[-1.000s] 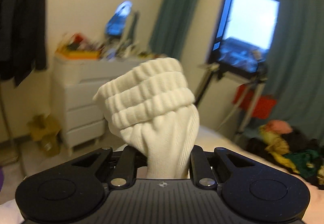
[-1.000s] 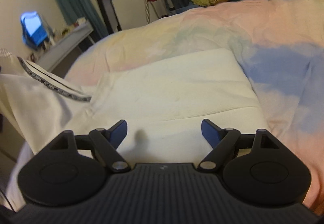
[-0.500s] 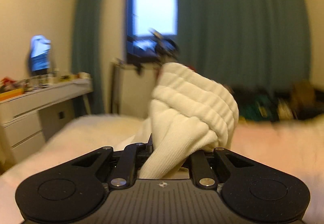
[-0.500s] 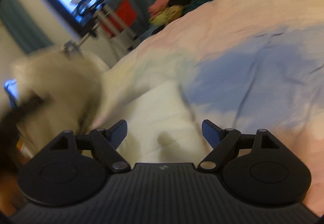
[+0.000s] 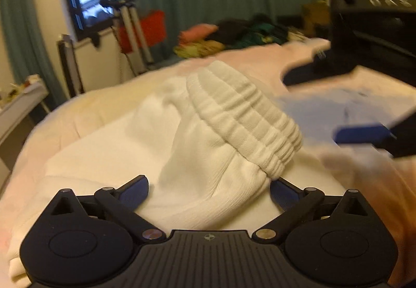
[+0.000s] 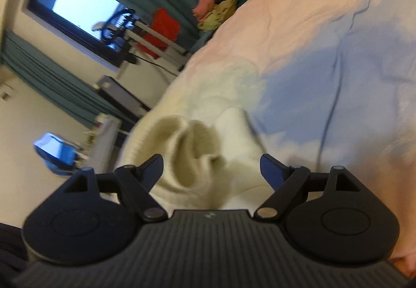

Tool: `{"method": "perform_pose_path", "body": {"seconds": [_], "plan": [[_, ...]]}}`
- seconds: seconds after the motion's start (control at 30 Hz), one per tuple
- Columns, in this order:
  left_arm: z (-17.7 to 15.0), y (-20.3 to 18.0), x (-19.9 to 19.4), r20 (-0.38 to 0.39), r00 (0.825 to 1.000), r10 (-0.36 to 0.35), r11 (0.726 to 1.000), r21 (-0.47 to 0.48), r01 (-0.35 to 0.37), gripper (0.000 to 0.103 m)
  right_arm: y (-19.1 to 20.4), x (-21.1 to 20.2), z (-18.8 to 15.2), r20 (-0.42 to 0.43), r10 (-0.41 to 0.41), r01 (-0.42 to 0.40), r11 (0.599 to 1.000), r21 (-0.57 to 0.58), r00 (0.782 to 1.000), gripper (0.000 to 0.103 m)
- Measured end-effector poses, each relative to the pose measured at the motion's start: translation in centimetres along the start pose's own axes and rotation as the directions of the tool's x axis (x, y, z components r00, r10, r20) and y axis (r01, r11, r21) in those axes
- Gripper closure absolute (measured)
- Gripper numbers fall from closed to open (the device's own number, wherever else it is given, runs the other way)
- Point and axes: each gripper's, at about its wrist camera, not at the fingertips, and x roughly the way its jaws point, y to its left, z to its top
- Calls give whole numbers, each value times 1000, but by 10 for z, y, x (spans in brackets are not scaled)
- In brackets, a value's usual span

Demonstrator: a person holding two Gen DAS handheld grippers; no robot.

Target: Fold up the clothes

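My left gripper (image 5: 209,190) is spread wide, 2 blue pads clear of the white ribbed rolled sock bundle (image 5: 228,132) lying between them on the folded cream cloth (image 5: 85,155). My right gripper (image 6: 212,168) also gapes, the bundle just ahead. Pastel bedsheet (image 6: 325,59) lies flat rightward; bed edge lies left.

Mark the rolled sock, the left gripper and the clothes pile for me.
rolled sock (image 5: 241,116), left wrist view, on its ribbed cuff.
left gripper (image 5: 209,187), left wrist view, midway between its open fingertips.
clothes pile (image 5: 234,37), left wrist view, on the dark garments at its middle.
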Motion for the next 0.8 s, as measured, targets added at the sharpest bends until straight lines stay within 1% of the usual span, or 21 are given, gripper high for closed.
{"method": "perform_pose_path", "body": {"seconds": [0.1, 0.17, 0.23, 0.3, 0.4, 0.47, 0.53, 0.57, 0.6, 0.63, 0.7, 0.77, 0.8], "plan": [[-9, 30, -13, 0, 1000, 22, 999, -35, -22, 2, 1, -7, -3, -4, 50, -50, 999, 21, 999, 19], [-13, 50, -22, 12, 1000, 14, 998, -60, -13, 2, 3, -12, -5, -4, 72, -72, 997, 25, 997, 19], [-17, 67, -33, 31, 999, 11, 997, -77, -8, 2, 6, -12, -9, -11, 77, -77, 997, 14, 997, 19], [-21, 82, -43, 50, 999, 17, 995, -95, -12, 2, 7, -5, -16, -51, 55, -54, 999, 5, 997, 19], [-30, 103, -54, 52, 999, 18, 987, -161, -9, 2, 6, 14, -29, -123, 26, -25, 1000, 8, 992, 19], [-34, 118, -57, 51, 999, 18, 977, -211, -7, 2, 7, 25, -37, -139, 24, -25, 1000, -8, 990, 19], [-44, 118, -72, 60, 997, 50, 969, -246, -34, 2, 16, 32, -42, -105, 36, -43, 997, -68, 994, 22], [-44, 120, -74, 64, 996, 61, 967, -252, -43, 2, 21, 36, -44, -86, 43, -52, 994, -99, 995, 24], [-42, 121, -74, 68, 995, 71, 965, -256, -51, 2, 26, 39, -44, -72, 35, -43, 992, -122, 997, 24], [-45, 121, -83, 68, 993, 91, 961, -266, -70, 2, 30, 42, -45, -57, 27, -34, 990, -136, 998, 24], [-44, 131, -84, 67, 993, 93, 953, -296, -70, 2, 35, 44, -46, -36, 26, -31, 986, -161, 999, 24], [-44, 136, -85, 69, 995, 69, 948, -314, -44, 2, 39, 43, -45, -18, 27, -30, 982, -187, 999, 24], [-44, 137, -85, 70, 996, 63, 947, -318, -37, 2, 42, 42, -45, -10, 28, -30, 979, -201, 1000, 33]]}}
